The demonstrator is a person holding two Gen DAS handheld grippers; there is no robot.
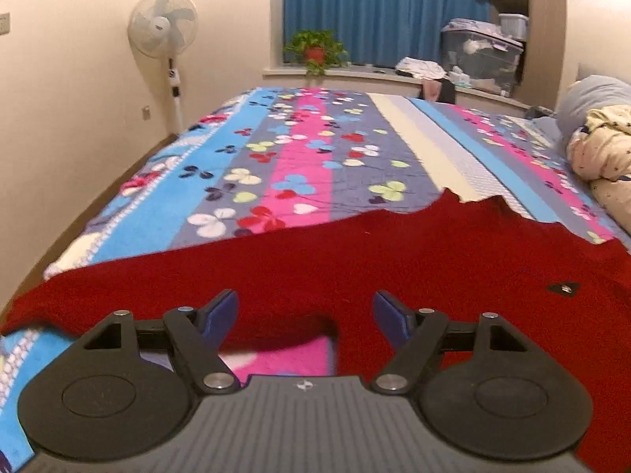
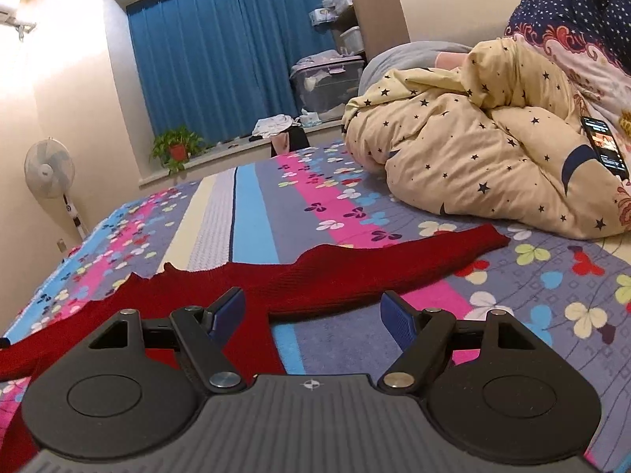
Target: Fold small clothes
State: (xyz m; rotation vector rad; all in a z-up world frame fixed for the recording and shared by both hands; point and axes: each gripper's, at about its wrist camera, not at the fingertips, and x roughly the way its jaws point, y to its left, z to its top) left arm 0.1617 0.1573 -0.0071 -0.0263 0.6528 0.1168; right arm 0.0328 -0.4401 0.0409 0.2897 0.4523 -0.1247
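A red knitted sweater (image 1: pixel 355 260) lies flat on the striped, flower-patterned bedspread (image 1: pixel 299 149). My left gripper (image 1: pixel 305 307) is open, with its blue fingers over the sweater's near hem, holding nothing. In the right wrist view the sweater (image 2: pixel 252 280) stretches one sleeve (image 2: pixel 434 248) out to the right. My right gripper (image 2: pixel 313 309) is open and empty, just in front of where the sleeve meets the body. A small dark label (image 1: pixel 564 287) sits on the sweater's right side.
A bunched cream star-print duvet (image 2: pixel 473 149) and pillows (image 2: pixel 572 19) fill the bed's right side, with a phone (image 2: pixel 603 146) on top. A standing fan (image 1: pixel 163 31), potted plant (image 1: pixel 315 49), blue curtain (image 1: pixel 378 8) and storage bins (image 1: pixel 479 55) stand beyond the bed.
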